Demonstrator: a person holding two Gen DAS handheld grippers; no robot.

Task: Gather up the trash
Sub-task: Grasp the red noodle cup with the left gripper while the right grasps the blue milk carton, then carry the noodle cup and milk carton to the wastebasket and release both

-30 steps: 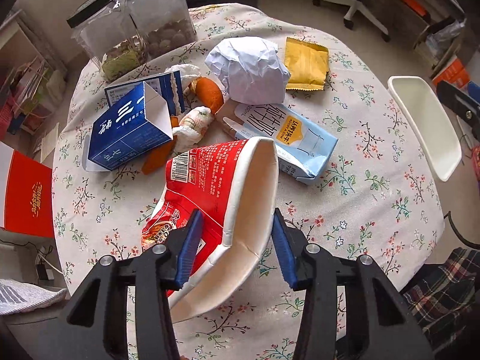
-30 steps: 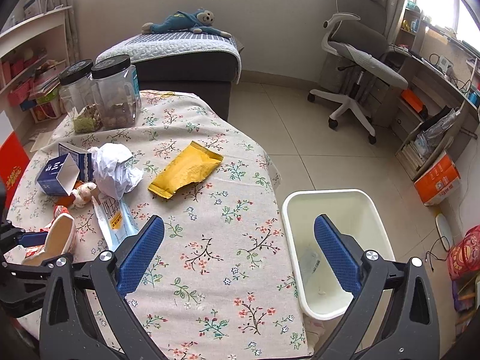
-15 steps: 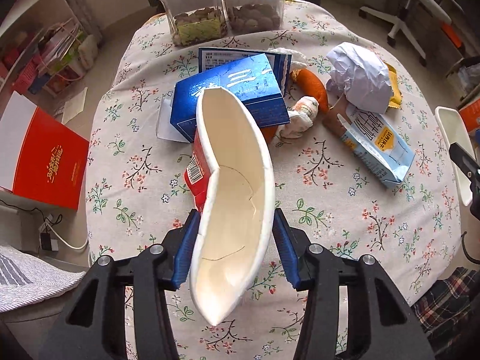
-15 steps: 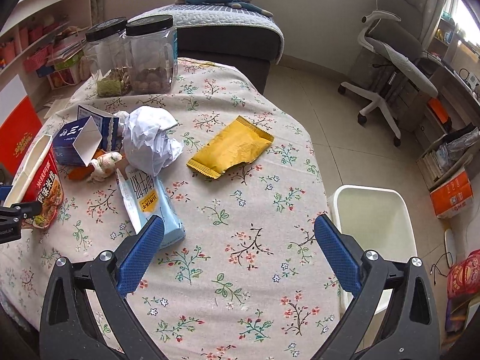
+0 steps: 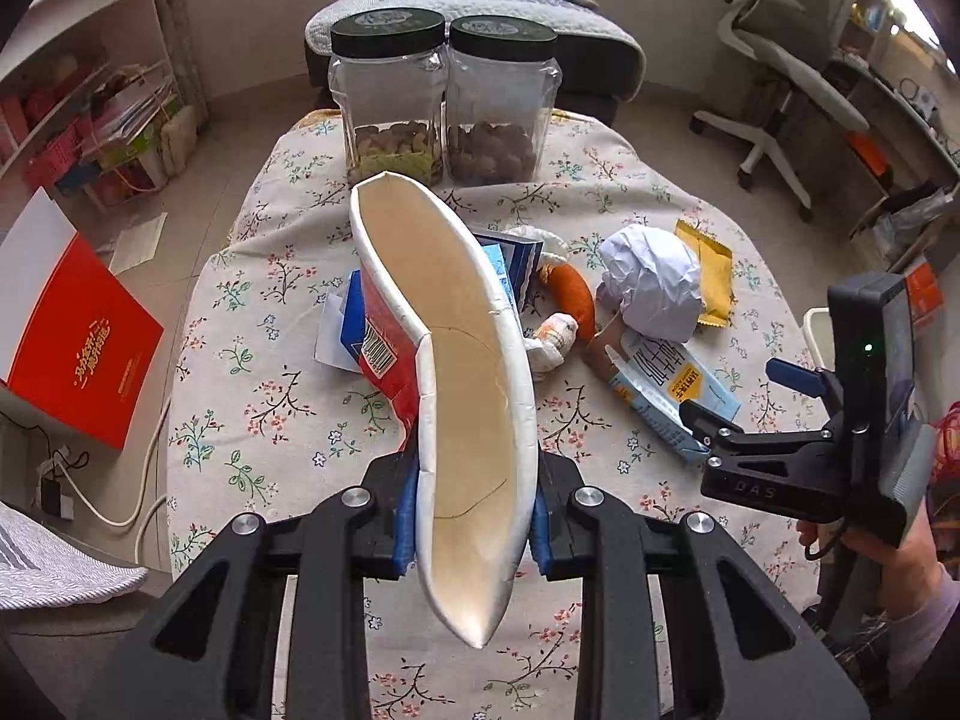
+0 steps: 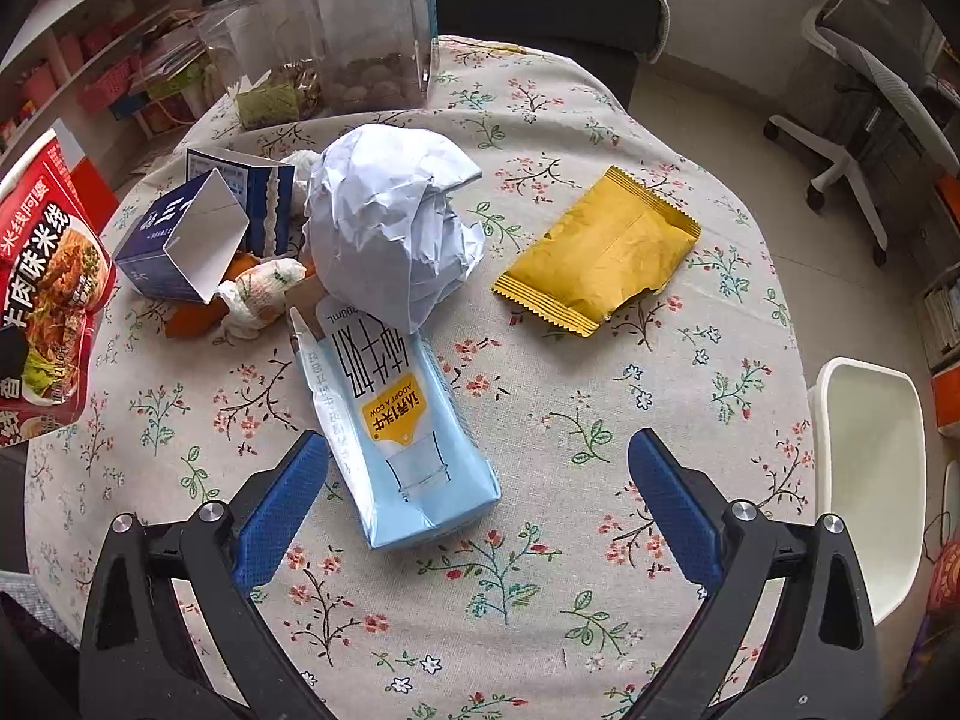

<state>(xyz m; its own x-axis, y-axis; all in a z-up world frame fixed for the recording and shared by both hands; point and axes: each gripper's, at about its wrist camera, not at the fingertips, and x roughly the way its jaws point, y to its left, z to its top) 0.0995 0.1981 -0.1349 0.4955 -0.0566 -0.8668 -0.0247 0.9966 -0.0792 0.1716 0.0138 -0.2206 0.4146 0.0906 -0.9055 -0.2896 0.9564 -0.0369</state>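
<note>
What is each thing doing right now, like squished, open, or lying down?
left gripper: closing on the noodle bowl
noodle bowl: squashed flat, lifted
right gripper: open, empty
milk carton: lying flat
blue box: open, tipped over
paper ball: crumpled
jars: lidded, upright

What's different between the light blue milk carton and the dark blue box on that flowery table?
The light blue milk carton lies flat and squashed, its printed face up; the dark blue box keeps its boxy shape. The carton is pale with a yellow label; the box is navy with white lettering. The box's end flap hangs open, showing a white inside. Both are empty cartons lying on the table.
</note>
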